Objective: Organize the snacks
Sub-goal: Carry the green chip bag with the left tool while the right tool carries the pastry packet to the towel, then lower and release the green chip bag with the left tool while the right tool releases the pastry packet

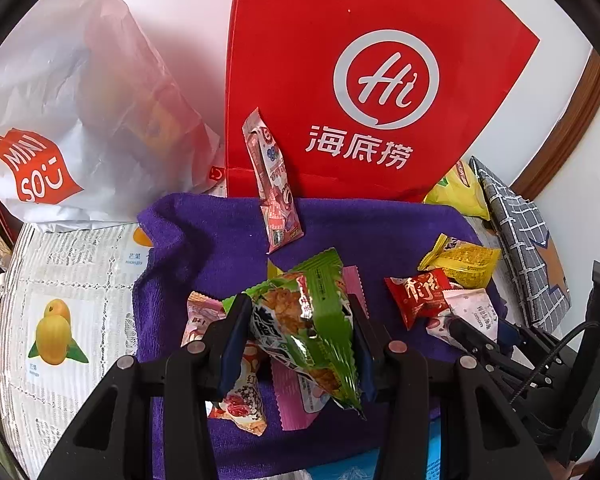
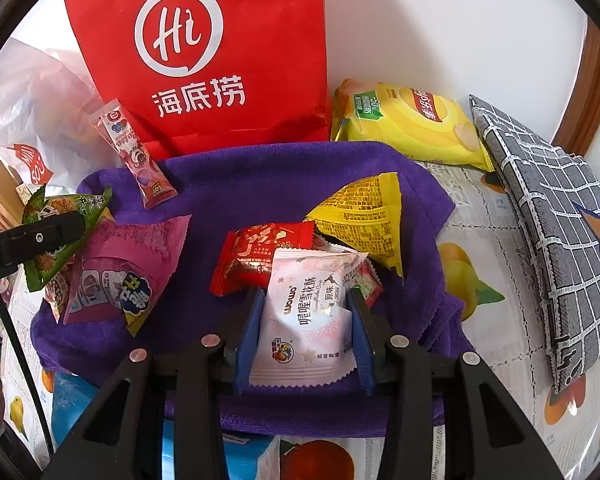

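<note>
**Handling Notes: Two Snack Packets Held at Once**

The left tongs (image 1: pixel 300 336) pinched a green crinkled-foil snack packet (image 1: pixel 308 320) across its middle, apparently raised above the purple terry towel (image 1: pixel 220 240). The right tongs (image 2: pixel 304 320) were closed on a white-and-pink sealed pastry packet (image 2: pixel 308 312) at its lower half, low over or on the same towel.

Both packets appeared light, air-filled and slippery. The film would likely crumple under pressure, and the contents were probably brittle. A grip across the flat body, clear of the crimped end seals, seemed the safest hold.

Loose items crowded the towel: a red square foil packet (image 2: pixel 256 256) touched the white packet, a yellow triangular pouch (image 2: pixel 364 216) lay just behind it, and a pink flat sachet (image 2: pixel 120 272) lay to the left. A slim pink stick packet (image 1: pixel 272 184) leaned against the tall red paper bag (image 1: pixel 360 80) at the rear.

Open room existed mainly upward and in the towel's centre. The white plastic shopping bag (image 1: pixel 80 100) closed the left rear; a grey grid-patterned pouch (image 2: pixel 552 216) and a yellow crisp bag (image 2: pixel 412 124) bounded the right. The towel ended short of the fruit-print covered bench (image 1: pixel 60 280).
</note>
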`<state>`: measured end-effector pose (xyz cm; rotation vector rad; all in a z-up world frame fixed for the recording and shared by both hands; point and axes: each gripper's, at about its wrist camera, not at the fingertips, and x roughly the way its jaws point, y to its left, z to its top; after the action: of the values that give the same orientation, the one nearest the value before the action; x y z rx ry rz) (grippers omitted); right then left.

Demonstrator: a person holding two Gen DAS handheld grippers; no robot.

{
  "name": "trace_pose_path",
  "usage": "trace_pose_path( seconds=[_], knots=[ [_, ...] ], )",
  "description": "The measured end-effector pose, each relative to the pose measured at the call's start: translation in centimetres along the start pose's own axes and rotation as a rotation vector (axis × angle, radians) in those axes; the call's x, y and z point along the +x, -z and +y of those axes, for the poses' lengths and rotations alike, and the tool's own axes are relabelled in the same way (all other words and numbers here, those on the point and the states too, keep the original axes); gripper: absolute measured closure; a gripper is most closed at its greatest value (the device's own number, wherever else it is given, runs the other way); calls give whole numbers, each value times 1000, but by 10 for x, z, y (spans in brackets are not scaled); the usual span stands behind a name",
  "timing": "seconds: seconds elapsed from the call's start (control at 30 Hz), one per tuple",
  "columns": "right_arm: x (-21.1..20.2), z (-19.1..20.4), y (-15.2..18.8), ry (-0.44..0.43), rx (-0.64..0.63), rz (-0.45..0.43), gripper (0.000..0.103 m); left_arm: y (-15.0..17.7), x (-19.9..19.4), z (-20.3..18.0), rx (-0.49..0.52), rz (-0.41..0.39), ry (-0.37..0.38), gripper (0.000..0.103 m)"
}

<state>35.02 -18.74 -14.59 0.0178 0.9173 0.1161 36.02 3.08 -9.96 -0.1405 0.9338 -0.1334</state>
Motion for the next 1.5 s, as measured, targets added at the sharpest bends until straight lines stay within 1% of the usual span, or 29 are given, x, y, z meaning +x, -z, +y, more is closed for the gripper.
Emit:
trace_pose_path(
  seconds=[0.27, 0.53, 0.67, 0.93, 1.13, 1.27, 1.37, 1.47, 1.5],
  knots=[
    [3, 0, -1, 16, -7, 7, 57, 0, 1, 0, 5, 3, 2, 59],
    [0, 1, -2, 34, -20, -5, 54, 1, 1, -1, 8, 1, 6, 59],
    [-2, 0, -1, 42, -24, -9, 50, 1, 0, -2, 11, 0, 7, 59],
    [-6, 0, 0, 50, -26, -14, 47, 1, -7, -4, 21, -14, 33, 59],
    [-15, -1, -1, 55, -27, -28, 46, 1, -11, -10, 37, -20, 67, 59],
    [-19, -3, 0, 60, -24, -31, 45, 3, -5, -16, 52, 4, 61, 59],
    [-22, -4, 0, 63, -22, -29, 45, 5, -5, -24, 92, 9, 31, 58],
    [-27, -3, 1, 70, -32, -33, 45, 6, -6, -27, 105, 14, 40, 58],
    [-29, -3, 1, 71, -33, -36, 45, 6, -7, -28, 106, 17, 42, 56]
  ],
)
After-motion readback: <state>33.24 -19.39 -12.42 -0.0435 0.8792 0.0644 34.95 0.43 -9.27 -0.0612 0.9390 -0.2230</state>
